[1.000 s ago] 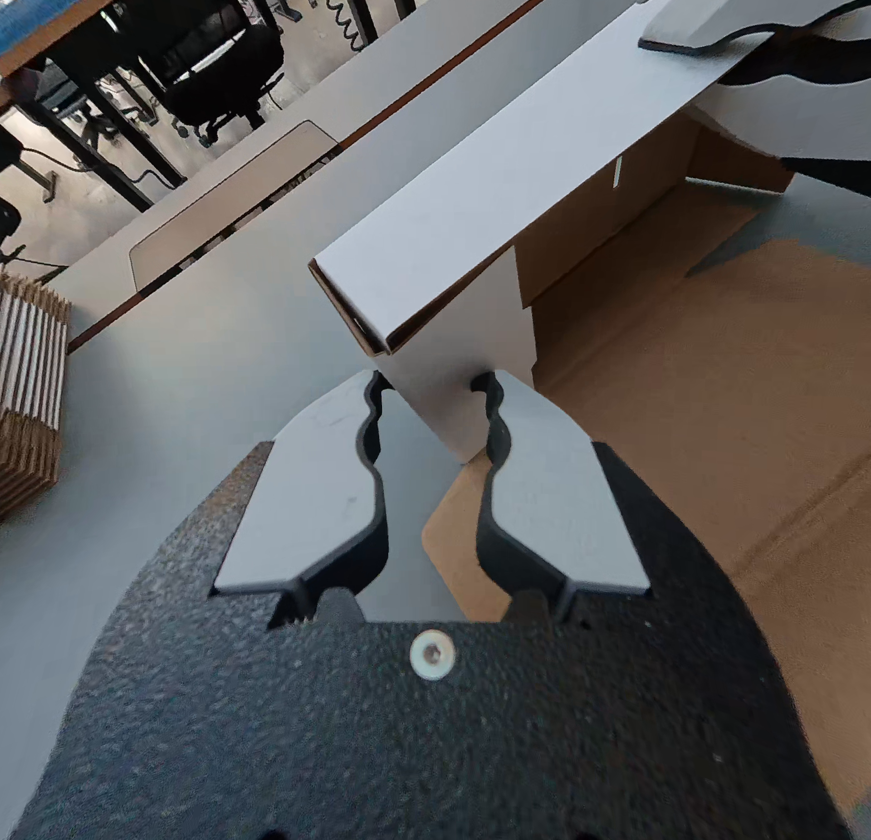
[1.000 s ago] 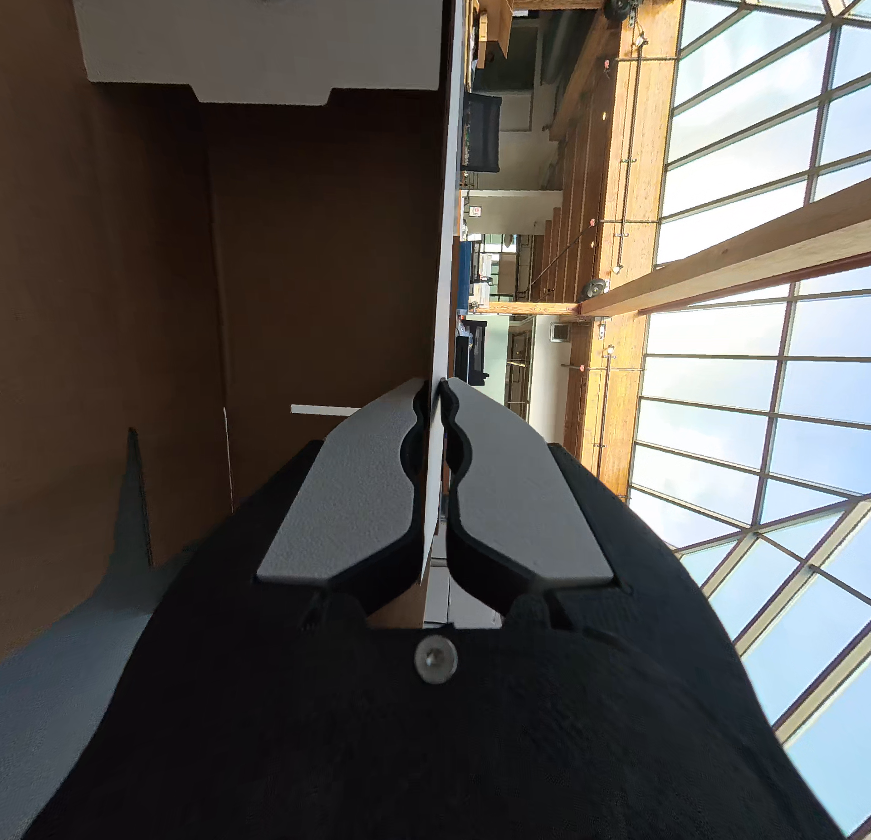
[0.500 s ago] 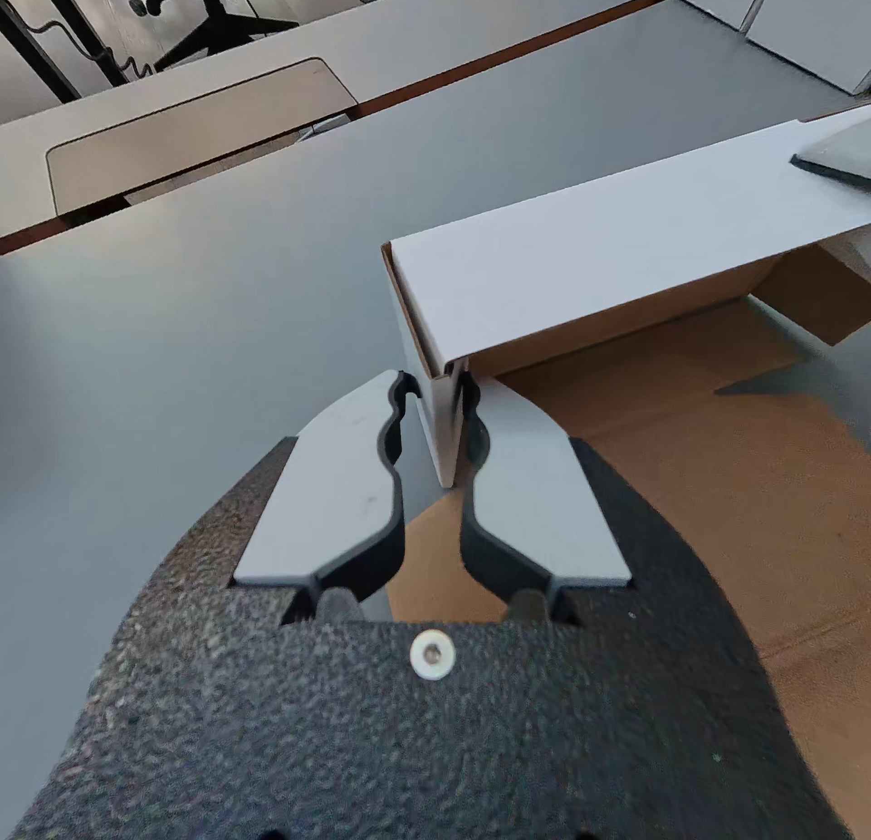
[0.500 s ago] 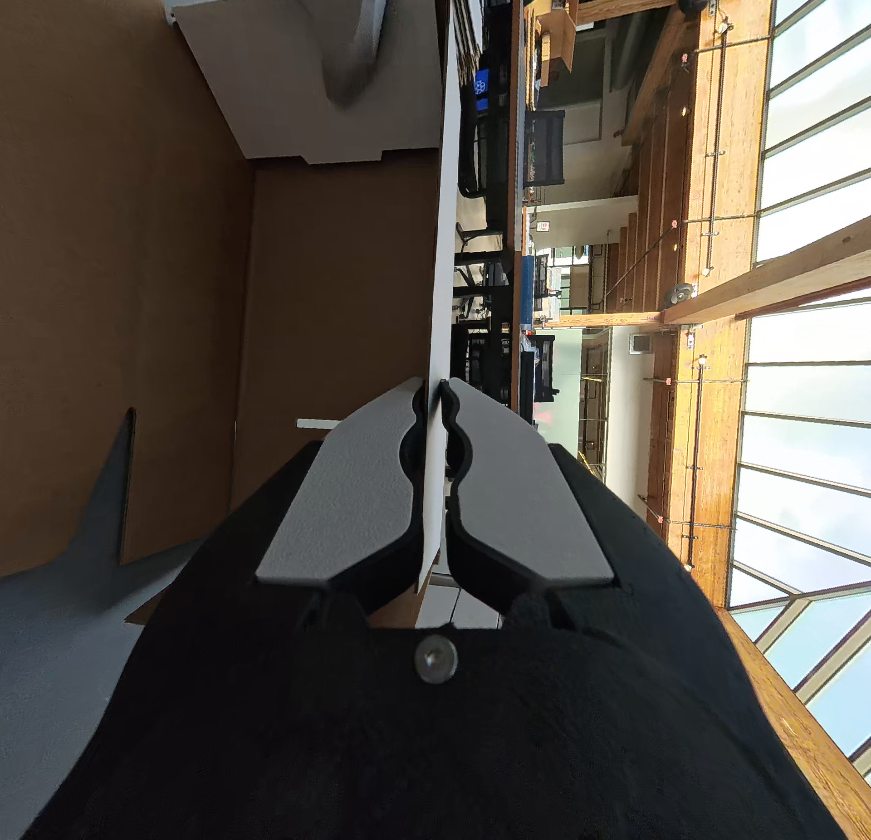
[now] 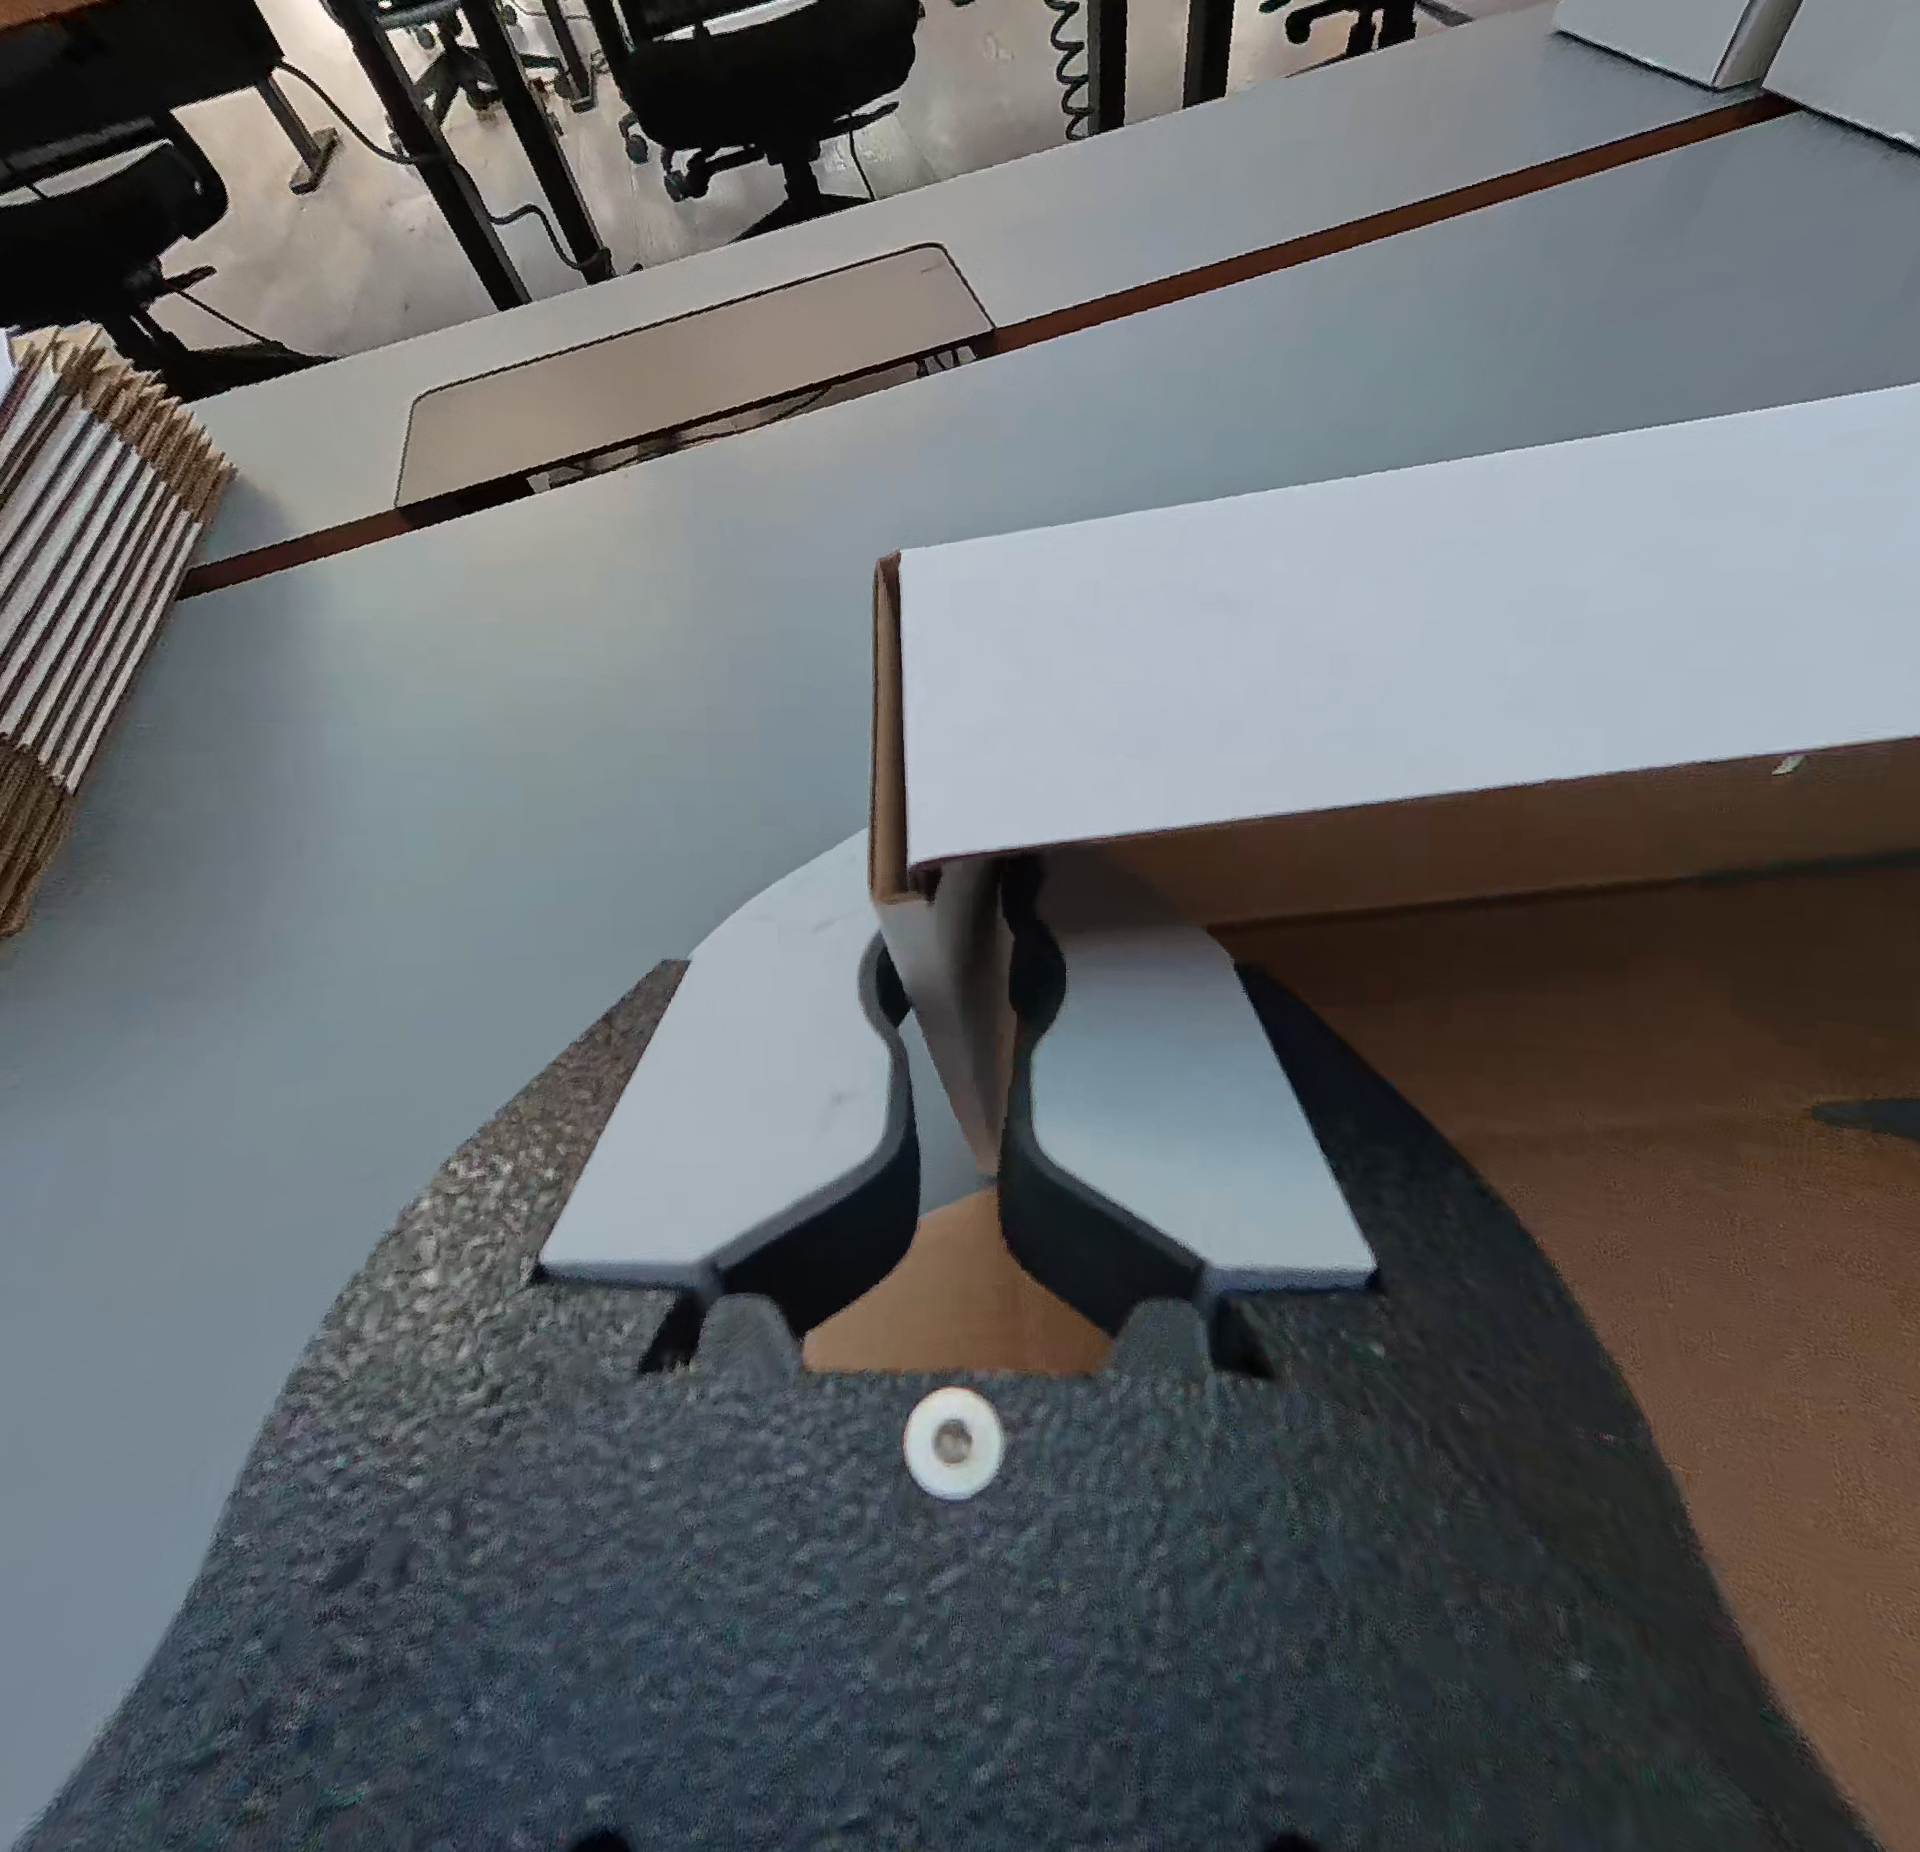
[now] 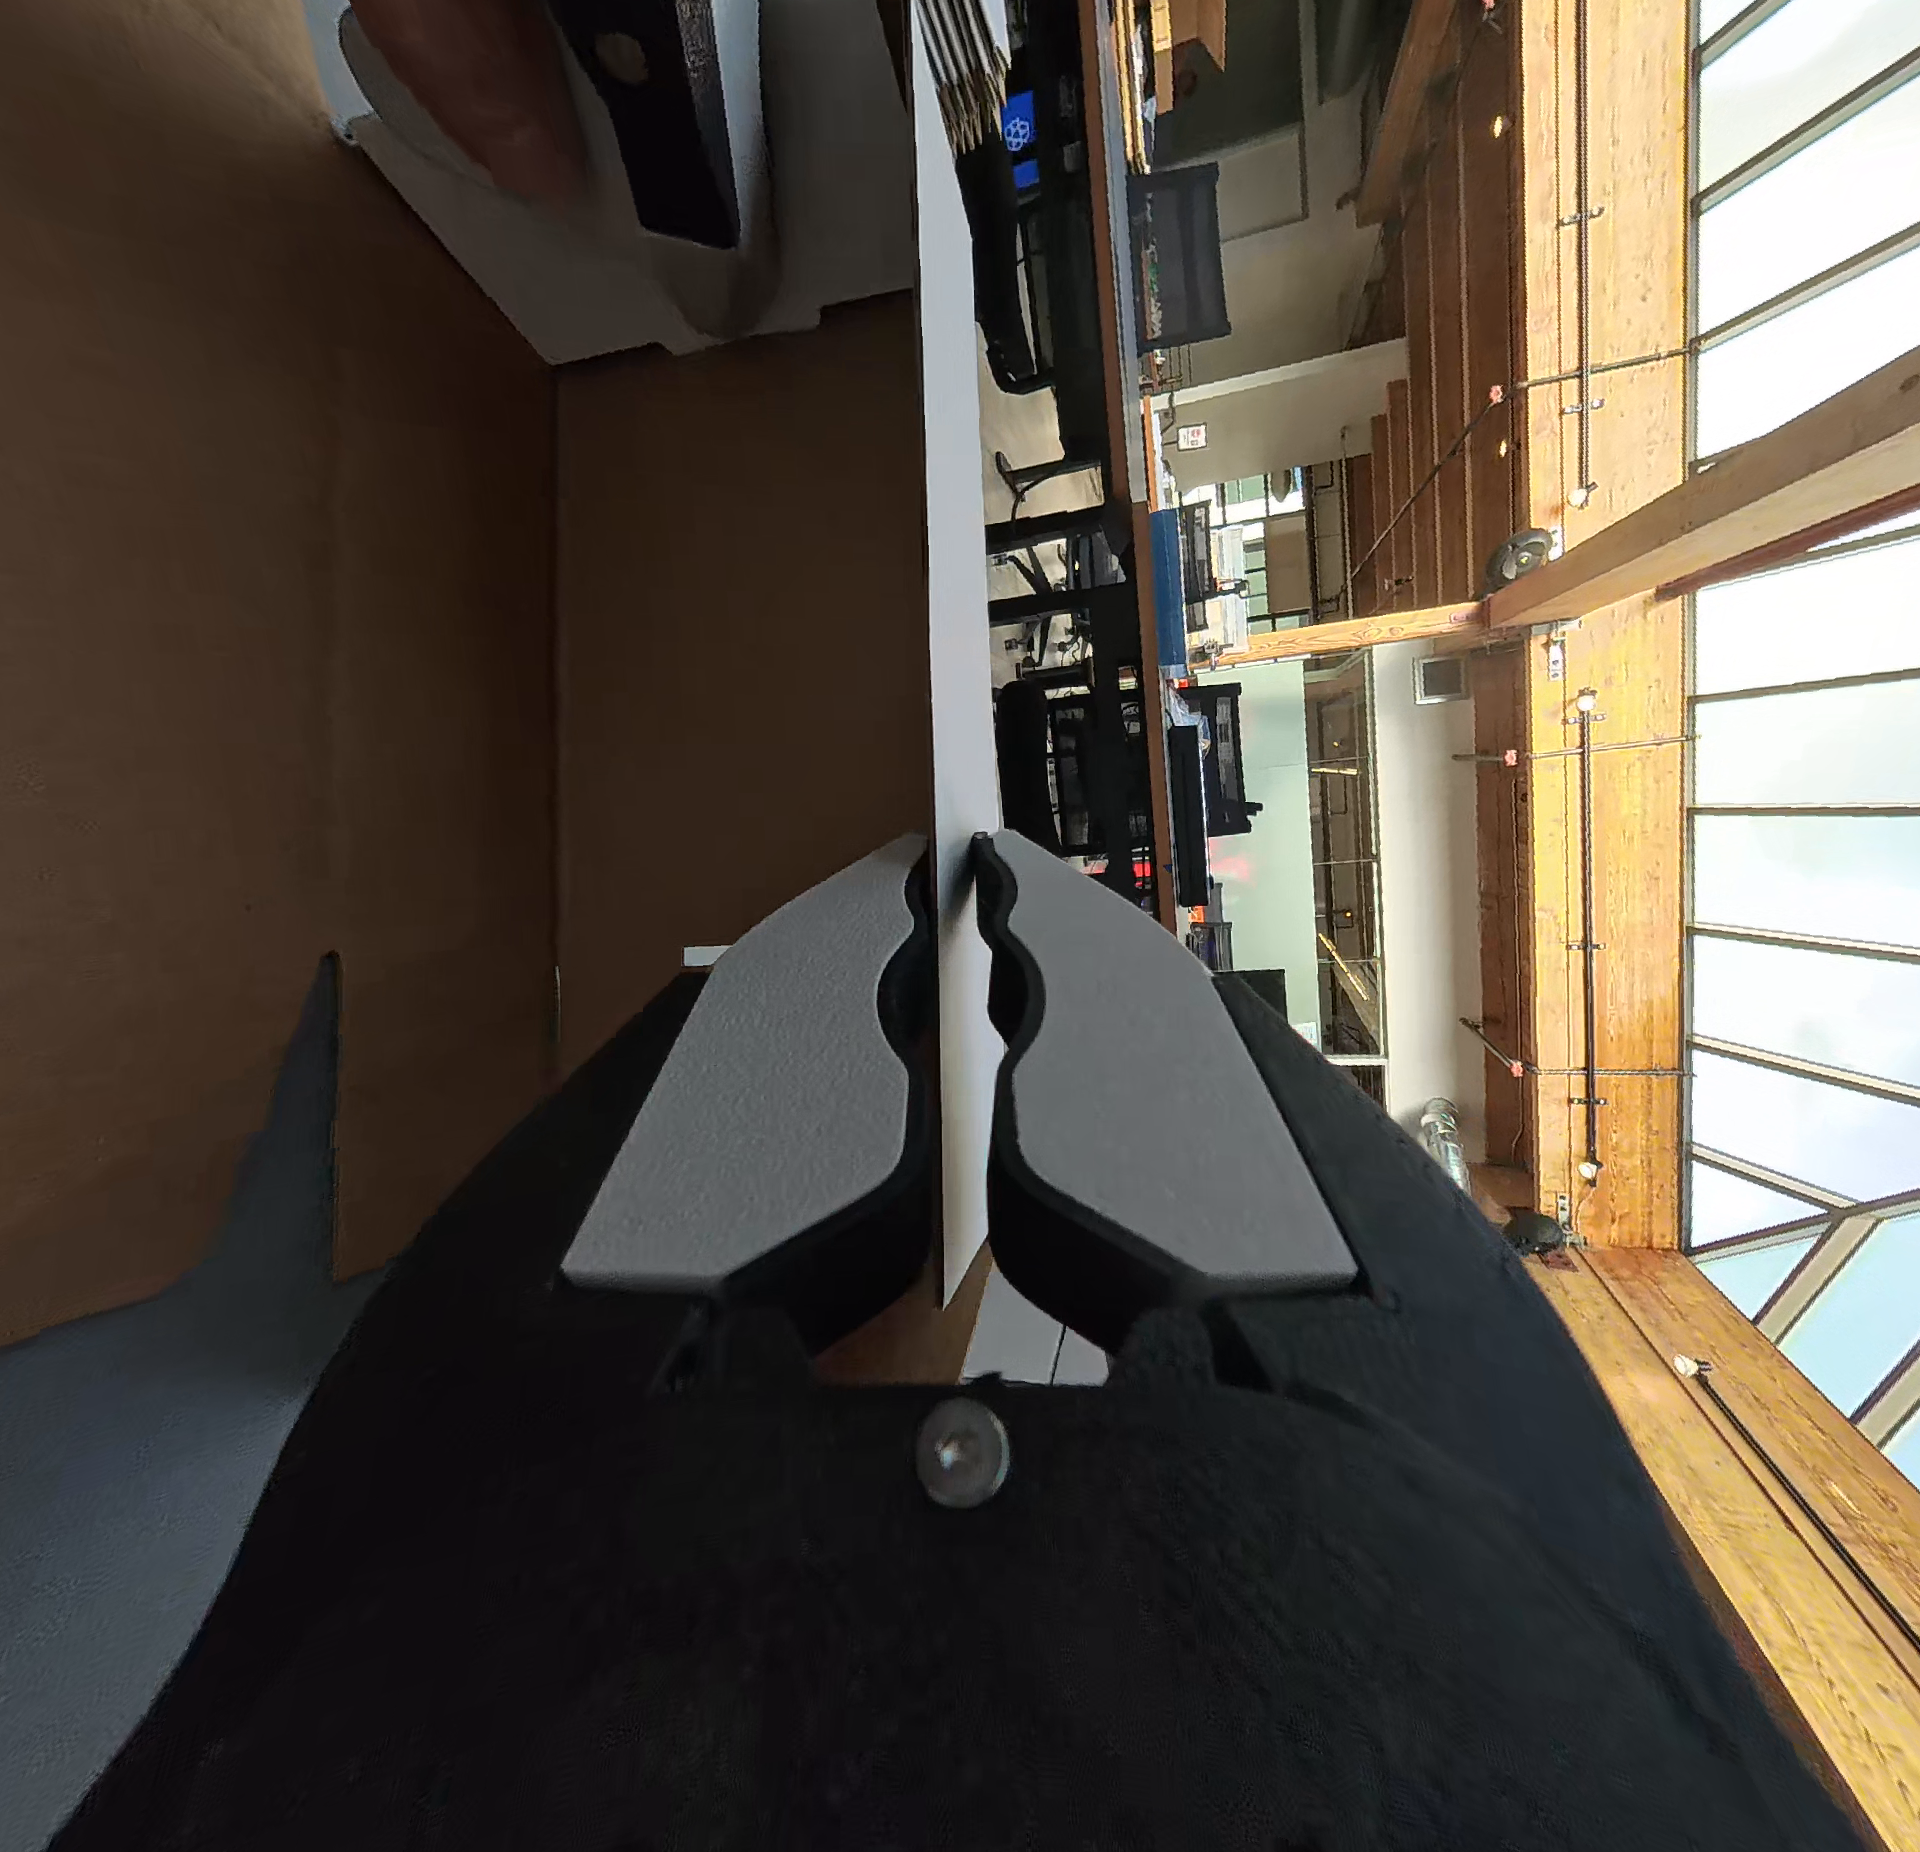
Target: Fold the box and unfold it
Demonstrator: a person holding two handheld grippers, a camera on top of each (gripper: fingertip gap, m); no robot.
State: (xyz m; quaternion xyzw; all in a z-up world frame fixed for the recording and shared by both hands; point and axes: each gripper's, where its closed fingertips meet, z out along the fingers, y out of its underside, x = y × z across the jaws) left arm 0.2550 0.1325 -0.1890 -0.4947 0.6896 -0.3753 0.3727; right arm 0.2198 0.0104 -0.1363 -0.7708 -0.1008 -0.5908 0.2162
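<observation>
The half-folded cardboard box (image 5: 1403, 680) lay on the grey table (image 5: 468, 763), white outside, brown inside. The left gripper (image 5: 961, 929) was nearly closed on the raised end flap (image 5: 961, 1023); the right gripper (image 6: 961, 846) pinched the upright side wall (image 6: 951, 576) at its near end.

The box (image 5: 1351, 680) is white outside, brown inside. The table (image 5: 468, 763) is grey. Both grippers' fingers (image 5: 748, 1106) are grey-faced with black edges on speckled black bodies. A card stack (image 5: 73, 597) shows white-brown stripes.

Box (image 5: 1403, 680) cut off at right edge, left tool (image 5: 951, 929) tips hidden beneath its wall
</observation>
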